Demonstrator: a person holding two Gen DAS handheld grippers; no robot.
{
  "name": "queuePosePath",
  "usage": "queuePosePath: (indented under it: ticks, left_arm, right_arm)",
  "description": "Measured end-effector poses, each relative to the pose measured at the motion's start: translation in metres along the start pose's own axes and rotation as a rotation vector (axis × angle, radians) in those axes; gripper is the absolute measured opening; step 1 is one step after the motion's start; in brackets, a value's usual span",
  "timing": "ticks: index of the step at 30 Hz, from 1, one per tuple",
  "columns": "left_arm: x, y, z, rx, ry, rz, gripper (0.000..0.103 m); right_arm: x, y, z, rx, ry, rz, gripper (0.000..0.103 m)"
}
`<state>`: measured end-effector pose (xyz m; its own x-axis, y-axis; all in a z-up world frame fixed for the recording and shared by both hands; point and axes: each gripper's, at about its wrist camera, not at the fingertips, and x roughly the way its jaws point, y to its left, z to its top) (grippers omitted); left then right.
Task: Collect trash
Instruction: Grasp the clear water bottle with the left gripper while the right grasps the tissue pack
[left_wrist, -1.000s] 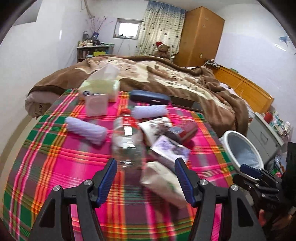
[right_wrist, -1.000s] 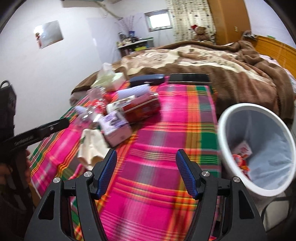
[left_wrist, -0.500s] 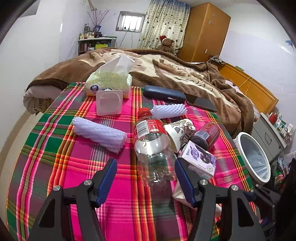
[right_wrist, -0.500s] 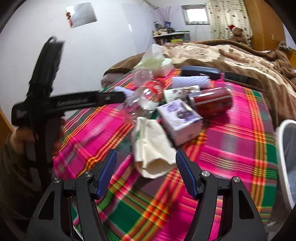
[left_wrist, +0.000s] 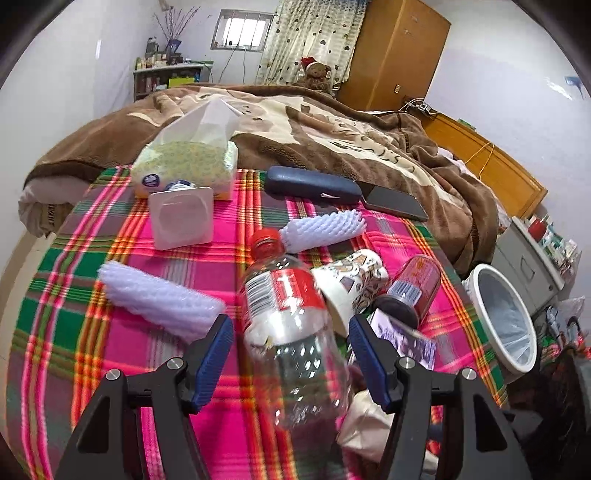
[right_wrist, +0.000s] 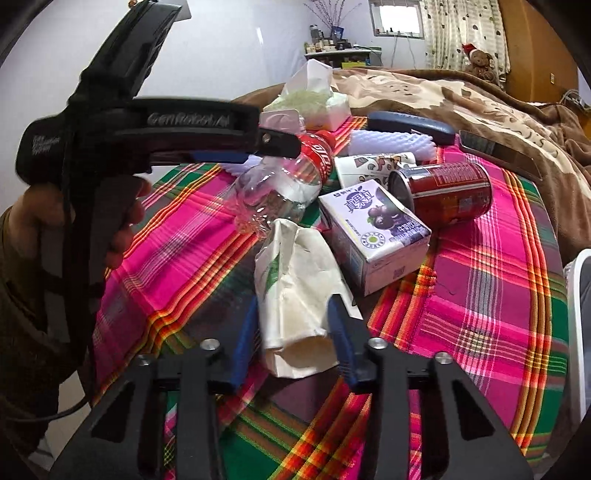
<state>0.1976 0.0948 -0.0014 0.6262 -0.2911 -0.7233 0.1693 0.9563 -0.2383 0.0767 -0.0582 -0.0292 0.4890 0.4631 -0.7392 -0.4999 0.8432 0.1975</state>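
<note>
While your two tools were both low over the plaid cloth (right_wrist: 491, 280), each one had a different piece of trash between its fingers. Your left gripper (left_wrist: 290, 354) was spread wide, with the clear plastic bottle (left_wrist: 291, 314) lying between the blue pads but touching neither of them, its red cap pointing away from you. Your right gripper (right_wrist: 291, 332) was narrowed around the crumpled paper bag (right_wrist: 295, 291); the pads seemed to touch its sides (I cannot tell whether they pressed it firmly). The white bin (left_wrist: 502, 317) stood off the table edge, well to the right of the left tool.

I judged some risks here. The bottle was smooth and round, so it could roll or slip forward if you closed on the tapering part. The bag was soft and could fold and slide out. Just ahead of the right tool, the juice carton (right_wrist: 373, 236) touched the bag, with the red can (right_wrist: 443, 192) behind it, so lifting could drag the carton along.
</note>
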Motion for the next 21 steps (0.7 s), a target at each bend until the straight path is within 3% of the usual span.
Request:
queuePosePath:
  ticks: [3, 16, 17, 21]
  left_arm:
    - [0.01, -0.003, 0.006, 0.012, 0.015, -0.002, 0.065]
    - [0.041, 0.0, 0.013, 0.01, 0.073, 0.028, 0.065]
    - [0.044, 0.001, 0.013, 0.01, 0.08, 0.025, 0.065]
    - [0.05, 0.004, 0.008, 0.001, 0.103, 0.011, 0.065]
  right_arm:
    - [-0.005, 0.001, -0.002, -0.003, -0.003, 0.002, 0.024]
    - [-0.032, -0.019, -0.02, 0.088, -0.039, -0.008, 0.021]
    - [-0.034, -0.02, -0.02, 0.095, -0.046, -0.01, 0.016]
    - [-0.044, -0.027, -0.024, 0.12, -0.062, -0.041, 0.015]
